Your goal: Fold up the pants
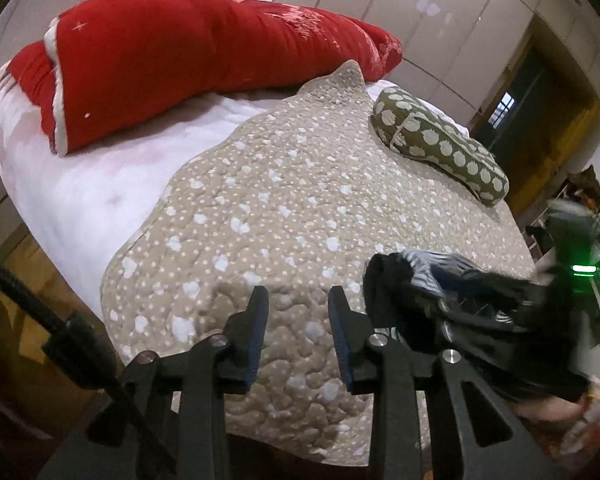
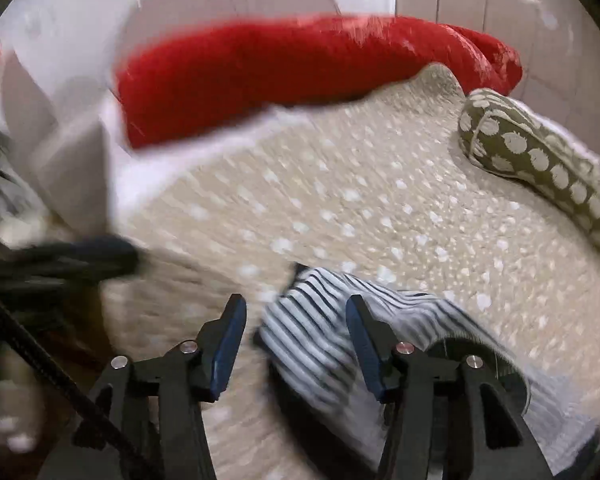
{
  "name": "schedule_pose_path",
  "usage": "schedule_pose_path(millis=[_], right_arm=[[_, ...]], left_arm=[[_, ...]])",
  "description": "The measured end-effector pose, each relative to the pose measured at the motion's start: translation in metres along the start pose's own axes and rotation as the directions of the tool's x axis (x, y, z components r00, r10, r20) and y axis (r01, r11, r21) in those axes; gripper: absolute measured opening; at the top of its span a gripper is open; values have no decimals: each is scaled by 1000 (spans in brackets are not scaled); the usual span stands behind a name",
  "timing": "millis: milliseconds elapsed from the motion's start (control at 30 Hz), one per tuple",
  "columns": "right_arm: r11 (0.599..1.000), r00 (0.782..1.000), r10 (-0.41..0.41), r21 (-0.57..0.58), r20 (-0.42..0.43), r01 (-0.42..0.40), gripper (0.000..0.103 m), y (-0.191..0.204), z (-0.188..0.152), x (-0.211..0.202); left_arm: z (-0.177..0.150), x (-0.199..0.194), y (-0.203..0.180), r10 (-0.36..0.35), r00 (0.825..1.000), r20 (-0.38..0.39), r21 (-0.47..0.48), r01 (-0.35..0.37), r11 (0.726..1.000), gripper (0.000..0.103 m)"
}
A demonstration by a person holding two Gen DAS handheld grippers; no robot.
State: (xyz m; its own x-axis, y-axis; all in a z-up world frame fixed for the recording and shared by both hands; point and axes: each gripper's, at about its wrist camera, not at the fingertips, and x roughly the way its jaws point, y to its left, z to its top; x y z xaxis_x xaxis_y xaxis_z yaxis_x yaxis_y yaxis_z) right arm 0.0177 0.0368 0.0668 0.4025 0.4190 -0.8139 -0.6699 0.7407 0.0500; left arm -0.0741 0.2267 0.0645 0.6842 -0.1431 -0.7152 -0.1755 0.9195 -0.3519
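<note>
beige quilt (image 1: 284, 200) on bed, red pillow (image 1: 180, 60), wardrobe (image 1: 440, 12)

A bed (image 1: 60, 184) with a white sheet carries a beige dotted quilt (image 1: 276, 216). On it lie crumpled striped pants (image 2: 324, 320), a green spotted cushion (image 1: 436, 140) and a red pillow (image 1: 172, 64).

Light: we see bright, even indoor light, with ceiling lamps mirrored in the glossy cream wardrobe doors (image 1: 440, 4).
Blur: our right wrist view smears the long red plush cushion (image 2: 292, 68).
Sharpness: our left wrist view stays mostly crisp.
Edges: fisheye bending, black corners.
</note>
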Motion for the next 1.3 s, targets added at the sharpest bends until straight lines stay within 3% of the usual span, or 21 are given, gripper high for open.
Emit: schedule_pose_path(millis=[67, 133, 200, 267, 333, 400, 533, 600, 700, 800, 867, 933, 1100, 1200, 1267, 1300], right_arm=[[988, 996, 89, 123, 17, -91, 16, -22, -4, -3], [953, 980, 179, 232, 89, -195, 15, -44, -9, -24], [896, 950, 257, 323, 180, -304, 15, -63, -13, -45], [817, 904, 333, 396, 268, -418, 15, -77, -15, -59], [773, 879, 379, 423, 289, -472, 28, -74, -15, -58], [795, 891, 409, 401, 198, -454, 44, -58, -14, -44], [819, 887, 422, 340, 189, -463, 44, -37, -16, -46], [829, 895, 399, 339, 201, -445, 44, -35, -16, -49], [859, 930, 321, 358, 179, -365, 39, -39, -20, -42], [879, 965, 245, 400, 90, -260, 37, -48, -32, -15], [854, 964, 265, 461, 16, -242, 37, -57, -47, 3], [824, 953, 301, 492, 39, -281, 36, -66, -56, -1], [839, 962, 246, 471, 121, -274, 36, -98, -93, -62], [785, 977, 90, 590, 196, -191, 37, -153, -146, -112], [703, 979, -66, 705, 193, -91, 39, -198, -190, -142], [637, 973, -142, 769, 180, -50, 39, -222, -218, -158]], left_arm=[[-1, -2, 9, -10, 1000, 4, -18, 10, 1000, 30], [-1, -2, 19, -18, 1000, 7, -43, 18, 999, 30], [1, 0, 31, -44, 999, 8, -88, 44, 995, 30], [1, 3, 38, -67, 998, 5, -119, 67, 991, 31], [0, 5, 42, -84, 996, -1, -138, 83, 987, 31], [-1, 3, 41, -85, 996, -1, -137, 84, 987, 31], [0, -6, 37, -61, 998, 20, -114, 63, 991, 37], [1, -9, 34, -54, 998, 24, -103, 56, 993, 38], [0, -10, 26, -60, 998, 18, -90, 61, 994, 38], [-2, -12, 17, -68, 998, 12, -72, 69, 995, 38], [-2, -14, 14, -69, 997, 14, -63, 70, 996, 38], [-1, -16, 10, -72, 997, 15, -52, 73, 996, 38], [1, -13, -3, -72, 997, 4, -21, 72, 997, 39], [0, -7, -13, -75, 997, -14, -7, 74, 997, 40], [-2, 1, -23, -79, 996, -34, 7, 80, 997, 40], [-3, 4, -27, -83, 996, -44, 12, 84, 996, 40]])
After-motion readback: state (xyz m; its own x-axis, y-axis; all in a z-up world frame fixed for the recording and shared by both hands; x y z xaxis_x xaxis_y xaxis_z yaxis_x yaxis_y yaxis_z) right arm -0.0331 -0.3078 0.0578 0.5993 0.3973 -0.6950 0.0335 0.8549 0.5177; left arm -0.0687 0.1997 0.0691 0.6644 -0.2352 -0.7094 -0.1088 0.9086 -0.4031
